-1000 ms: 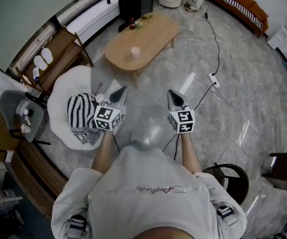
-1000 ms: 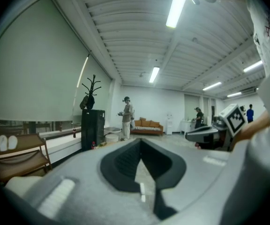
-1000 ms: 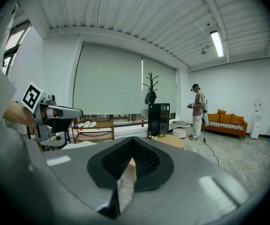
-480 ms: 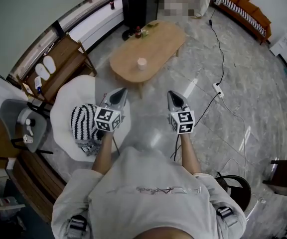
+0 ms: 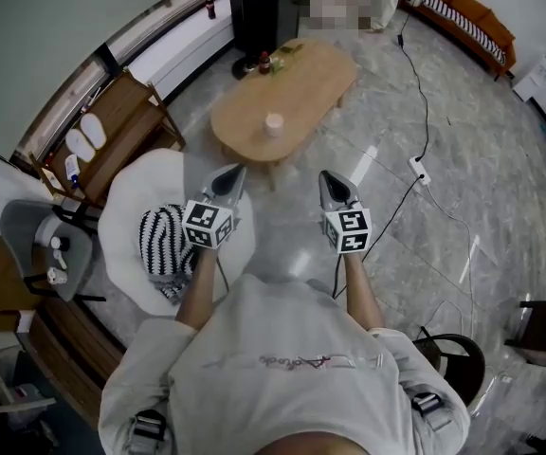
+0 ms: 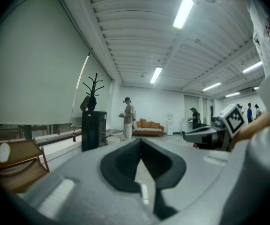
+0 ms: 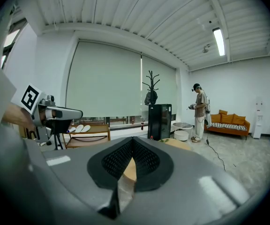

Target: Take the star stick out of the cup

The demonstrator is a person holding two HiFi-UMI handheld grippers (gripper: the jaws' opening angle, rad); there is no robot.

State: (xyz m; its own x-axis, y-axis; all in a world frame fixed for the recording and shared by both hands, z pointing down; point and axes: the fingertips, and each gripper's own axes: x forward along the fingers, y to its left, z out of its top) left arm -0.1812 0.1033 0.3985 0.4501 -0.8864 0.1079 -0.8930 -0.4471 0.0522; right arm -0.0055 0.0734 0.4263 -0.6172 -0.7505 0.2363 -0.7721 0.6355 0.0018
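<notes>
A small pale cup (image 5: 273,123) stands on the oval wooden table (image 5: 301,83) ahead of me. It is too small in the head view to tell whether a star stick is in it. My left gripper (image 5: 236,171) and right gripper (image 5: 327,175) are held side by side above the floor, short of the table. Both are shut with nothing between the jaws. In the left gripper view the left gripper (image 6: 140,139) has its tips together, and so has the right gripper (image 7: 132,138) in the right gripper view, where a strip of the table (image 7: 130,169) shows between the jaws.
A white round seat (image 5: 131,197) with a striped cushion (image 5: 162,240) lies left of my left gripper. A black cabinet (image 5: 259,3) and a bottle (image 5: 263,62) are at the table's far end. A cable and power strip (image 5: 415,166) run across the floor at right. A person (image 7: 200,111) stands far off.
The table and cup have come nearer and shifted slightly right in the head view as I moved forward. Both grippers keep their pose and stay shut.
</notes>
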